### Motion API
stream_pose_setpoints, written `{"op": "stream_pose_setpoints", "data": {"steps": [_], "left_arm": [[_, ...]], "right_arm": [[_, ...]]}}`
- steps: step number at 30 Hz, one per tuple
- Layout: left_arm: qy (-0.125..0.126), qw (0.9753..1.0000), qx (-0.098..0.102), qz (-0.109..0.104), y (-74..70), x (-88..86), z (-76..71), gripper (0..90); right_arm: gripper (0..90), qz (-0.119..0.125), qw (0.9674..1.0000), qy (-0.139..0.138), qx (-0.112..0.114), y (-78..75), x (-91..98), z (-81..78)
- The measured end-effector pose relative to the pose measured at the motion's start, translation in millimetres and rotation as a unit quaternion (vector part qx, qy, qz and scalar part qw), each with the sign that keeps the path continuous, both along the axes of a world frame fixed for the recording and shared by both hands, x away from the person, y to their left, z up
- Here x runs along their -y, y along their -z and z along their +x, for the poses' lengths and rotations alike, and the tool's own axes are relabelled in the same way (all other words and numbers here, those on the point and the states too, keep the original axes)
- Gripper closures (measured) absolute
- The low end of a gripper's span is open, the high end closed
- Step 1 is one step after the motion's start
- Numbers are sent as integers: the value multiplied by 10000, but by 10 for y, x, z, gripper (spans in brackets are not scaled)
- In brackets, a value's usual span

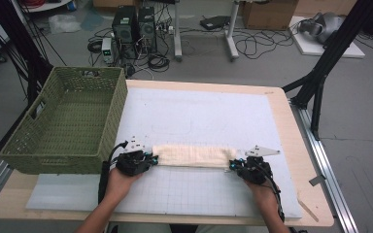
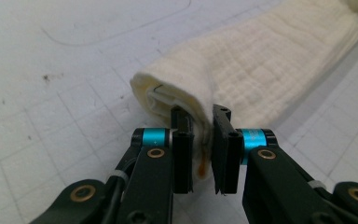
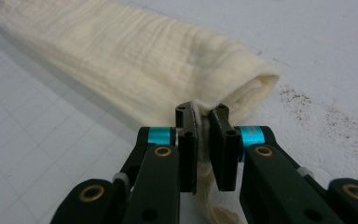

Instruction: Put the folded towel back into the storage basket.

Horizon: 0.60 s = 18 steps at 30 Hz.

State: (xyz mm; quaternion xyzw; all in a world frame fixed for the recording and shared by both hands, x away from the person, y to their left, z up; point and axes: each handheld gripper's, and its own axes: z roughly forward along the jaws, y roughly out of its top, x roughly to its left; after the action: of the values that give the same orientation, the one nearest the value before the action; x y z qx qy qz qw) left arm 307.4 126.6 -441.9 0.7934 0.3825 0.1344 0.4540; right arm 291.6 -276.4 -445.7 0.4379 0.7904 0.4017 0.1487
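Cream cloth roll [image 1: 190, 156] lies on the gridded mat [image 1: 199, 116] beside the basket [image 1: 63, 121]; we hold its 2 ends, left gripper [image 1: 151, 158] and right gripper [image 1: 233, 165] clamped, and should lift both evenly.

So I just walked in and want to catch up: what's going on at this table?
A person is working on a cream towel folded into a long strip on the white grid mat. The left gripper is shut on the strip's left end and the right gripper is shut on its right end, with cloth pinched between both pairs of jaws. The towel lies flat on the mat between them. A green woven basket sits at the left of the table, nothing visible inside it.
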Motion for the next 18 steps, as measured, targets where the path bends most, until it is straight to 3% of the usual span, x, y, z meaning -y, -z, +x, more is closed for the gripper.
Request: {"op": "stream_pose_setpoints", "data": {"steps": [6,12,18], "left_arm": [[86,9998,120,-149,-101,9,-31,798],[146,9991,277,-296,-216,18,-67,799],[147,9986,314,-394,-247,22,-67,799]], "right_arm": [[831,-25,10000,92,29,-62,26,-9],[831,217,9994,248,110,-156,104,-40],[831,284,9990,285,203,-205,133,-39]]}}
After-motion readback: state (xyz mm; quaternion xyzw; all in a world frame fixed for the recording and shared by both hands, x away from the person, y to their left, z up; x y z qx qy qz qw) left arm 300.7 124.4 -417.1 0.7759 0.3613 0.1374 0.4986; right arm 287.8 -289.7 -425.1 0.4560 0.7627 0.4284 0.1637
